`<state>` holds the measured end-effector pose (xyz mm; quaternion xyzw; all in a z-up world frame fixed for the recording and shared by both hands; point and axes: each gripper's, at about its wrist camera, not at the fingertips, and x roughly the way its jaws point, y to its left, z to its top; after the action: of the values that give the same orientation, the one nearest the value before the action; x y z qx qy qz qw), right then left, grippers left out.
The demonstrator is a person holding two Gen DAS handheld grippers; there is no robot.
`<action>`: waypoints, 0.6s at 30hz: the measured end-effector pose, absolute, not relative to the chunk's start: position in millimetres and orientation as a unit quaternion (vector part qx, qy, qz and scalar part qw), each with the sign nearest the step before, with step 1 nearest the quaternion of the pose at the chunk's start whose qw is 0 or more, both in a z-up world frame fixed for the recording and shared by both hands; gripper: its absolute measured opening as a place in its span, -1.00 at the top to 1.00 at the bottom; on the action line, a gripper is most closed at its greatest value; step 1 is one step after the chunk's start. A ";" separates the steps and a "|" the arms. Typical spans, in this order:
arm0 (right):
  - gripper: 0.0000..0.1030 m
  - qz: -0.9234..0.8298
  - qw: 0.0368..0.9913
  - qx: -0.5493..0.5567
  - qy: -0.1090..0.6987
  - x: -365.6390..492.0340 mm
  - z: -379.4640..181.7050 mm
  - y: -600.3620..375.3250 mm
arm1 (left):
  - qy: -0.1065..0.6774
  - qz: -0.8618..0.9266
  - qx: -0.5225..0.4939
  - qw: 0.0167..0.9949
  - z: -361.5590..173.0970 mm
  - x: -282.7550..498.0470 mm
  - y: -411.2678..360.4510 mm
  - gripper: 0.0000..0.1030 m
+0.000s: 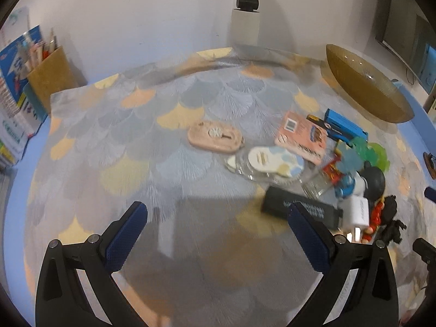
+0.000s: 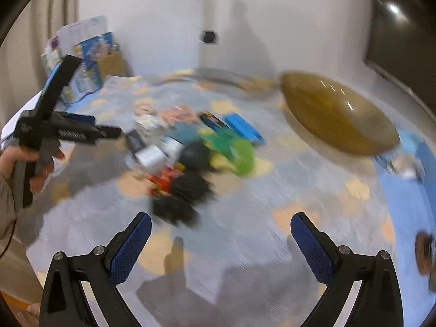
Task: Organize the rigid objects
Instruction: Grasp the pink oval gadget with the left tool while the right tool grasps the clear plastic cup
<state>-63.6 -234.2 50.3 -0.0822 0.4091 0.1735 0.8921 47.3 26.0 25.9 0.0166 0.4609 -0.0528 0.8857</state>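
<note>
A pile of small rigid objects lies on the patterned tablecloth (image 1: 163,136): a pink oval case (image 1: 215,136), a pink card (image 1: 302,136), a blue box (image 1: 344,126), a black bar (image 1: 299,207), a white charger (image 1: 358,212), green toys (image 1: 373,152) and a black ball (image 1: 377,179). My left gripper (image 1: 218,234) is open and empty, left of and before the pile. My right gripper (image 2: 220,242) is open and empty, before the blurred pile (image 2: 190,150). The left gripper also shows in the right wrist view (image 2: 109,132), held by a hand.
An amber glass bowl (image 1: 368,87) stands at the back right and shows in the right wrist view (image 2: 338,114). A cardboard holder with pencils (image 1: 51,73) and books (image 1: 13,95) stand at the back left. A white post (image 1: 245,24) stands against the wall.
</note>
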 end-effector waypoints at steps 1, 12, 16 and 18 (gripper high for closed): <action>-0.99 0.173 0.887 -0.068 0.422 -61.0 44.6 -243.3 | 0.457 -0.055 0.021 0.887 26.6 51.6 25.8 -0.99; -0.99 0.135 0.891 -0.002 0.434 -39.3 35.3 -289.3 | 0.447 -0.071 0.002 0.892 28.7 87.0 36.9 -0.99; -0.99 0.121 0.885 0.002 0.450 -29.9 26.0 -295.5 | 0.453 -0.069 0.005 0.889 21.1 95.8 34.7 -0.99; -0.99 0.129 0.883 0.009 0.450 -27.2 26.0 -294.8 | 0.456 -0.068 0.001 0.888 17.8 99.9 34.2 -0.99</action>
<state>-27.2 -294.8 26.0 0.0087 0.4503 0.1292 0.8834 99.9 34.2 17.8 0.0006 0.4556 -0.0676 0.8876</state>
